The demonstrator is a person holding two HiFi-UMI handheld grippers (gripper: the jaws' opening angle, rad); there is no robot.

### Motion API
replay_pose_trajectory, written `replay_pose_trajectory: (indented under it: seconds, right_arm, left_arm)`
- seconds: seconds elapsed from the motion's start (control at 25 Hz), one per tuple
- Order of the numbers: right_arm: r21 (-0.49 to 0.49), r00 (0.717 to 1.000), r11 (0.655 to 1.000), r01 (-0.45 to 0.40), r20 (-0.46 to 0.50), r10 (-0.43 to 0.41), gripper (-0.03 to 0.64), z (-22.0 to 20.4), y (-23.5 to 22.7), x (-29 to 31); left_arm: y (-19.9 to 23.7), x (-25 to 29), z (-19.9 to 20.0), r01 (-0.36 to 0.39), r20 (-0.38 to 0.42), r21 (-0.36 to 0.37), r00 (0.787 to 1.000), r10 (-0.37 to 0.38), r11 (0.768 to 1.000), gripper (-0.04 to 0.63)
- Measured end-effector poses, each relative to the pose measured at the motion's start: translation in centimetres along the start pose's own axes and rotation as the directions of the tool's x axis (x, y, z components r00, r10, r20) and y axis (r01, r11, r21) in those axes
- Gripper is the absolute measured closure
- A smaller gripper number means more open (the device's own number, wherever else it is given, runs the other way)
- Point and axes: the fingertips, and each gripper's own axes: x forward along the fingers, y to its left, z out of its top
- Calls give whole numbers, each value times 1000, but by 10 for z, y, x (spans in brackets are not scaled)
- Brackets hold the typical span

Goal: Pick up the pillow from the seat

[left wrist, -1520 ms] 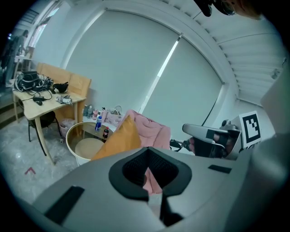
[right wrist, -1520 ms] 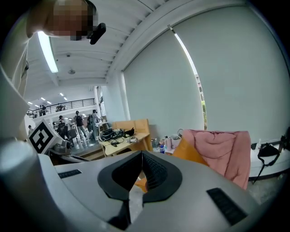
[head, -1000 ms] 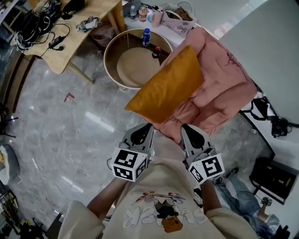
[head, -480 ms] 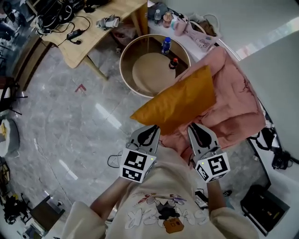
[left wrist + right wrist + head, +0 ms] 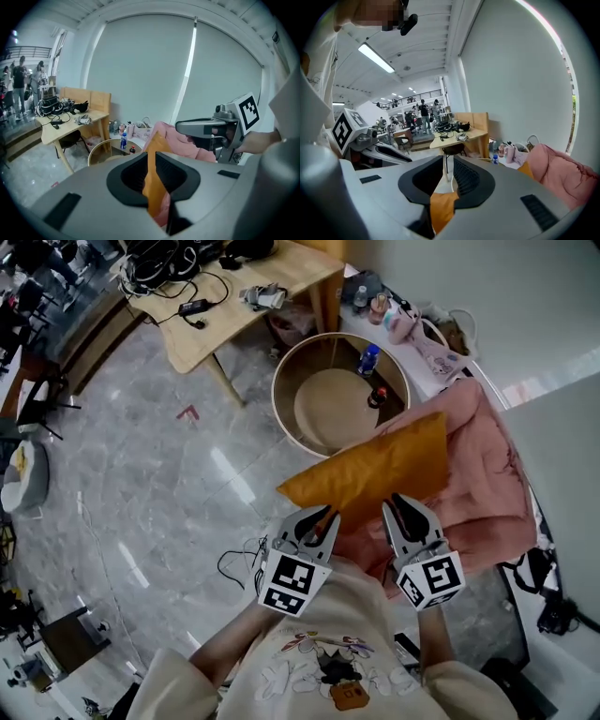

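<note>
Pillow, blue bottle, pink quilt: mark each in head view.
pillow [image 5: 375, 470], head view, middle of its top face.
blue bottle [image 5: 368, 359], head view, its body.
pink quilt [image 5: 483, 474], head view, bare middle.

The pillow [image 5: 375, 472] is a plump, mustard-orange rectangle with a slight sheen, held up over the pink quilt [image 5: 483, 474]. In the head view its long side slants from lower left to upper right. Its near edge is pinched at two spots: the left claw [image 5: 323, 517] is clamped on the fabric towards one corner, and the right claw [image 5: 398, 506], whose jaws have just been opening slightly, has a fold of the orange cloth between them towards the other.
</note>
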Motion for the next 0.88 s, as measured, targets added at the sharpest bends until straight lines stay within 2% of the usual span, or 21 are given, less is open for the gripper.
replay_pose_trajectory:
  seconds: [0.2, 0.32, 0.48, 0.56, 0.72, 0.88]
  right_arm:
    - [4, 998, 1000, -15, -67, 16, 512, -12, -3, 12]
    - [-4, 993, 1000, -29, -117, 28, 469, -21, -4, 20]
    - [-26, 984, 999, -24, -179, 19, 466, -33, -15, 22]
    - [-38, 977, 999, -29, -212, 20, 438, -39, -22, 23]
    - [-133, 952, 984, -118, -297, 74, 383, -48, -21, 35]
    - [-191, 914, 961, -202, -389, 115, 343, -65, -21, 46]
  left_arm:
    - [12, 3, -7, 19, -32, -14, 999, -19, 1000, 518]
    - [18, 12, -11, 58, -52, -10, 997, -59, 998, 478]
    - [15, 29, -19, 125, -100, -10, 987, -126, 992, 418]
    - [14, 38, -23, 150, -115, -16, 982, -151, 989, 389]
    - [18, 55, -33, 199, -147, -21, 969, -200, 980, 331]
    - [11, 67, -50, 295, -200, -16, 935, -292, 955, 292]
